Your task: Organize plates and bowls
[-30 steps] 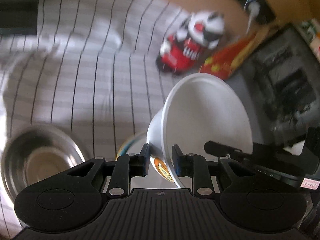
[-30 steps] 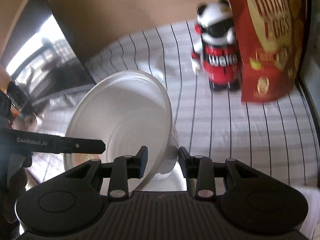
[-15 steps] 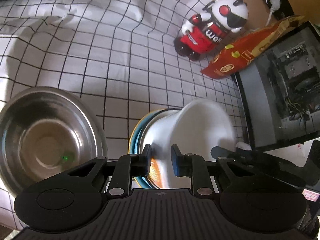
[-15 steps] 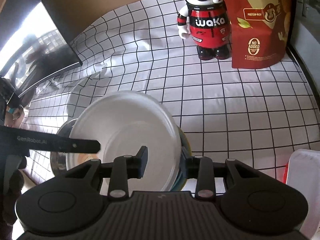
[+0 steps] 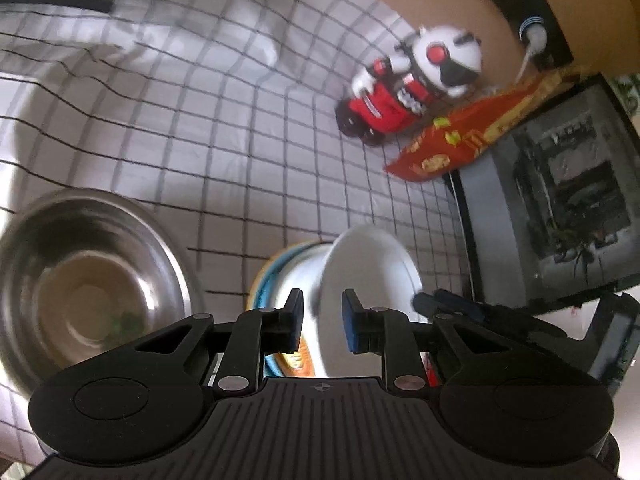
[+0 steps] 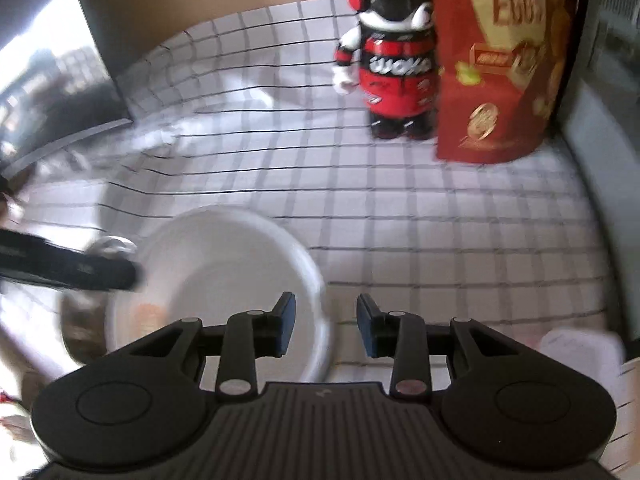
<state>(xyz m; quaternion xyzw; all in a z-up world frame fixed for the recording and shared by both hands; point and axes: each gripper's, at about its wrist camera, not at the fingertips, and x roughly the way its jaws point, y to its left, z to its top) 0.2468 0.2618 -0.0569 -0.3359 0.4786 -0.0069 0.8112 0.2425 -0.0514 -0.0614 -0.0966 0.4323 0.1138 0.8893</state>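
Observation:
A white bowl rests tilted on a blue-and-yellow rimmed plate on the checked cloth. It also shows in the right wrist view. My left gripper is open, its jaws either side of the bowl's wall with a gap. My right gripper is open, the bowl's rim between its jaws without touching. A steel bowl stands left of the plate.
A red-and-white robot toy and a red snack bag stand at the back. A dark glass-fronted box is on the right. A white container lies at the right edge. A dark panel leans at the left.
The white bowl came down from a raised tilt onto the plate. Both grippers have opened and let go of its rim; the right one has opened wider.

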